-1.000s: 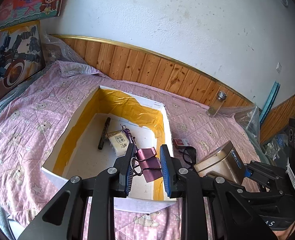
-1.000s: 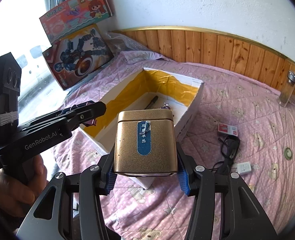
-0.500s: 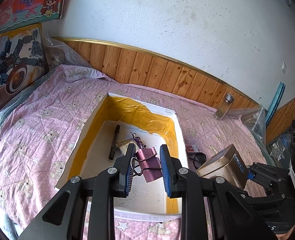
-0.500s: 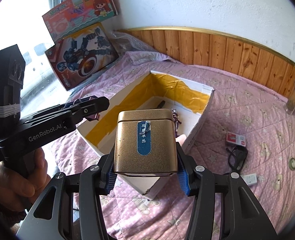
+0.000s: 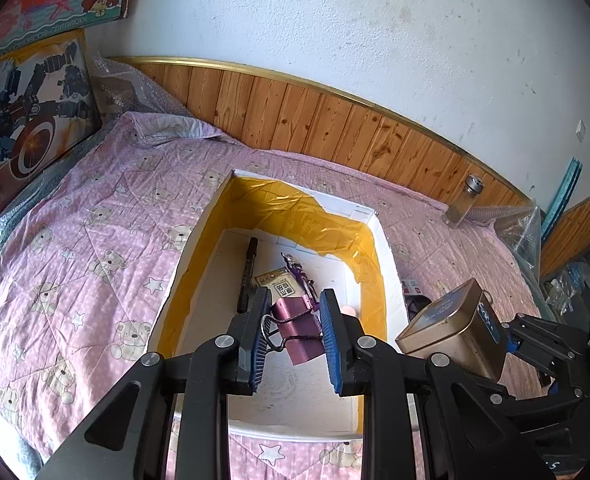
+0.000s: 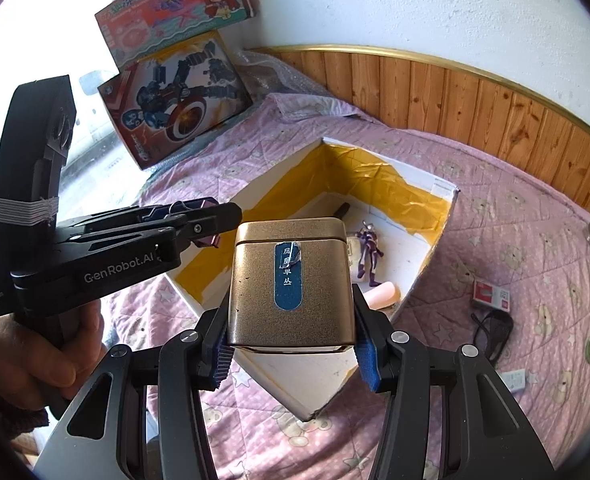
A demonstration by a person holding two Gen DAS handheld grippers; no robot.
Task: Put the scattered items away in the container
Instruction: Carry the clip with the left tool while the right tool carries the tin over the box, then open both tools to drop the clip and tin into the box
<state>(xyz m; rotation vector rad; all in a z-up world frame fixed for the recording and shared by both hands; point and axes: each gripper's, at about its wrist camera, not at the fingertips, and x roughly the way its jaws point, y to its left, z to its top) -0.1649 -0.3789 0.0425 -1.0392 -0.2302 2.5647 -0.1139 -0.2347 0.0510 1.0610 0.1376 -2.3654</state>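
In the lower centre of the left wrist view, we are clamping a purple binder clip (image 5: 300,330) in the left gripper (image 5: 295,334), jaws closed on its sides, its wire handles pointing left. We are holding it over the near end of the open box (image 5: 387,264), likely so that it drops inside when released. At the lower right of that view, the right gripper (image 6: 291,350) is gripping a gold tin (image 6: 291,284) by its two side walls, pads (image 6: 365,362) low on the body; that keeps it upright with the lid on top. In the right wrist view the tin is hanging over the box's near corner.

Further in, on the box floor, a black pen (image 5: 249,276), a small card packet (image 5: 281,286), a purple figure (image 6: 369,254) and a pale pink item (image 6: 383,294) are already lying.

Beyond the box, at right in the right wrist view, a red-and-white packet (image 6: 491,296), a black cable (image 6: 493,332) and a small white item (image 6: 513,380) are lying on the pink quilt (image 5: 75,248), untidied. A glass jar (image 5: 461,204) is standing by the wooden panelling.
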